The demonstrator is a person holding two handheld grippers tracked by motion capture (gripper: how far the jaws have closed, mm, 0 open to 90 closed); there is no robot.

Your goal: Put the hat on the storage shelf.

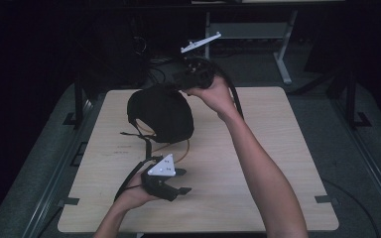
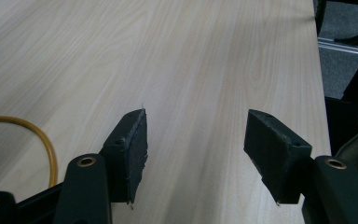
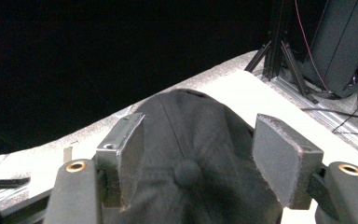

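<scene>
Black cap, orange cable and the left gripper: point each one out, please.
black cap (image 1: 161,113), high view, on the top of its crown.
orange cable (image 2: 46,140), left gripper view, on the bend of its loop on the table.
left gripper (image 2: 193,144), left gripper view, midway between its open fingertips.

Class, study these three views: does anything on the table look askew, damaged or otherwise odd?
Nothing looks damaged or spilled. The black cap sits crown up on the table, its straps loose toward the left gripper, beside a looped orange cable.

Pale wooden table (image 1: 278,163); yellow cord (image 2: 46,140) on it; grey carpet (image 1: 357,163) around
</scene>
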